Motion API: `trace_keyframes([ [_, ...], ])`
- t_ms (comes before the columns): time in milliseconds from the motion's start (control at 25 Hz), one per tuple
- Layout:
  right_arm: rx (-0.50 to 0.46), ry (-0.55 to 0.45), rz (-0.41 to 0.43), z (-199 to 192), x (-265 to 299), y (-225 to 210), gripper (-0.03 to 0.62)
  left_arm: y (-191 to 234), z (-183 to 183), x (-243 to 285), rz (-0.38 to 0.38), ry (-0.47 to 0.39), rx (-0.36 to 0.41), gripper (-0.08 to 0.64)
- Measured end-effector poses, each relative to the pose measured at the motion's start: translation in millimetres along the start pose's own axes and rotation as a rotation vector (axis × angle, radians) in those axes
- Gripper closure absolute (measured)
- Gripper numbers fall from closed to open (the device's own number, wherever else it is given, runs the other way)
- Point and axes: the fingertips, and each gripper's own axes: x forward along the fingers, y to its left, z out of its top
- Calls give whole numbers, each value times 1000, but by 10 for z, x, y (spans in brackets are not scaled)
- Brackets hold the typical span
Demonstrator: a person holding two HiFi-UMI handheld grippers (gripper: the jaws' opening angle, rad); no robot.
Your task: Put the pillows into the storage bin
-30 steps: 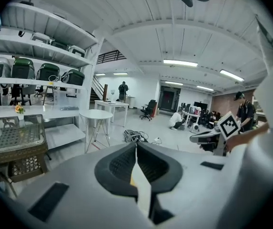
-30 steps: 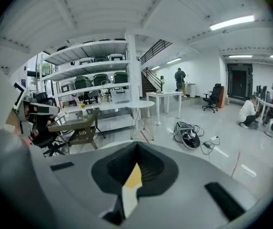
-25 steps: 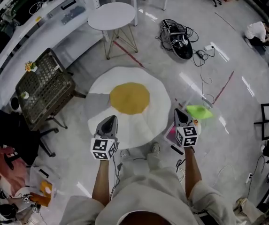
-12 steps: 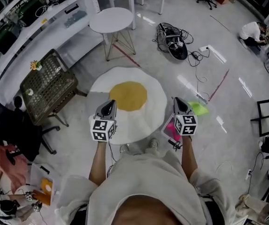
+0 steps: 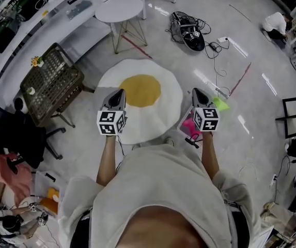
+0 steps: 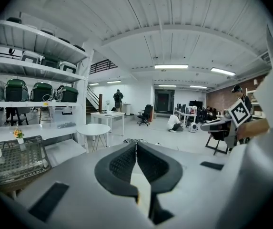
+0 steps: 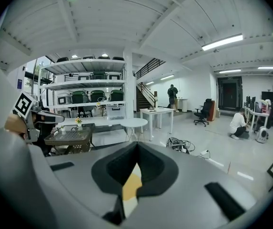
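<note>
Jaws on the left gripper (image 5: 119, 91) are pressed together, their dark tips meeting with nothing between them, and the right gripper (image 5: 197, 90) is closed the same way and equally empty. The person holds both out in front of the chest, level with each other and well apart. In the head view the left gripper is over the near left edge of the pillow (image 5: 142, 99). The right one is just off the pillow's right edge. The pillow is round and white with a yellow centre, like a fried egg. It lies flat on the pale floor (image 5: 251, 112) ahead of the person's feet, touched by neither gripper. The storage bin (image 5: 52, 84) is a dark wire basket. It stands to the left of the pillow, apart from it, with a strip of bare floor between, and no pillow shows inside it. A small yellow flower (image 5: 35, 61) sits at the bin's far rim. Beyond the pillow stands a round white table (image 5: 119, 8), and to its right lies a tangle of cables (image 5: 188, 32). Something pink (image 5: 190, 125) and something bright green (image 5: 220, 103) lie on the floor by the right gripper, partly hidden by it, and what they are cannot be told. White shelves (image 6: 31, 66) with dark cases run along the wall behind the bin.
</note>
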Motion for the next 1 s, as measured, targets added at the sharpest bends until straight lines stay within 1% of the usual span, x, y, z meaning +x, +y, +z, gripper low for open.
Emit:
trace_keyframes([
  [120, 10, 13, -7, -99, -48, 24, 594, -2, 1, -9, -3, -2, 7, 545],
  [360, 25, 15, -10, -169, -41, 49, 594, 28, 28, -5, -4, -8, 20, 545],
  [1000, 6, 8, 13, -130, -66, 143, 594, -25, 78, -85, 6, -40, 25, 543],
])
